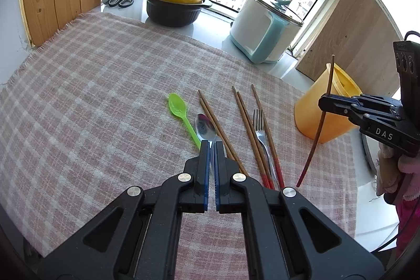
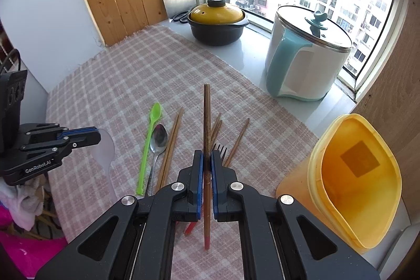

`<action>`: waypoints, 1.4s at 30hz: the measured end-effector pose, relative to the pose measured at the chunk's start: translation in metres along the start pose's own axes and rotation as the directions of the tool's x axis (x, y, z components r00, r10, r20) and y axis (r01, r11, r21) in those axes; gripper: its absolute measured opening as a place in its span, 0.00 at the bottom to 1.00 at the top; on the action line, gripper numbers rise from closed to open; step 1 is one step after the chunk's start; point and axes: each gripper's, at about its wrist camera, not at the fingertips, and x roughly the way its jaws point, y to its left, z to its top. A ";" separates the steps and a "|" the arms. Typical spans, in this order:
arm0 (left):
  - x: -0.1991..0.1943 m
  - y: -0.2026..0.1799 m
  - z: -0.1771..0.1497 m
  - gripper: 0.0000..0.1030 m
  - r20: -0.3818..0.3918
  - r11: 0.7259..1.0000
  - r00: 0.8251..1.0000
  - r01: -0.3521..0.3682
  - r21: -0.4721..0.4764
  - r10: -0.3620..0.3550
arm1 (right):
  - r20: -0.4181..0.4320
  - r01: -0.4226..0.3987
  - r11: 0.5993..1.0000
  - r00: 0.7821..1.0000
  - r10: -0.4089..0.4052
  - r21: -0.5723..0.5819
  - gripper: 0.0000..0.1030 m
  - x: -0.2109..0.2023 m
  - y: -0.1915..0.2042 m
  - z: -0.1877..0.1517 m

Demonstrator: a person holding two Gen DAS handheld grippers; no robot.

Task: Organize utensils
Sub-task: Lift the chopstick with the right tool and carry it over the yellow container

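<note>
Right gripper (image 2: 207, 162) has its jaws clenched on one chopstick (image 2: 206, 122), lifted off the counter (image 1: 92, 75), probably bound for the yellow bin (image 2: 354, 175) just beside it (mouth only visible from the right wrist). Left gripper (image 1: 212, 148) looks closed around the metal spoon (image 1: 203, 126) handle; other utensils lie on the cloth.

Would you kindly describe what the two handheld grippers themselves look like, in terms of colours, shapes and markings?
Both are matte black plastic linkages with silver pivot rivets and triangular cut-outs. The left gripper and right gripper carry blue pads on the inner faces of their fingers. The right one is lettered "DAS", the left "GenRobot.AI". Each has a black box with a thin black cable behind it. Pink fabric shows beneath.
</note>
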 end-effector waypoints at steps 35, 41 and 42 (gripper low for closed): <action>-0.032 -0.142 0.117 0.00 0.227 0.979 0.964 0.103 0.175 -0.142 | 0.214 0.047 0.986 0.973 -0.082 0.161 0.04 -0.135 -0.089 0.001; -0.020 -0.170 0.138 0.00 0.234 0.974 0.958 0.125 0.188 -0.168 | 0.253 0.077 0.980 0.960 -0.123 0.185 0.04 -0.156 -0.110 0.007; -0.018 -0.174 0.141 0.00 0.235 0.974 0.957 0.130 0.187 -0.172 | 0.259 0.080 0.978 0.957 -0.129 0.190 0.04 -0.158 -0.113 0.008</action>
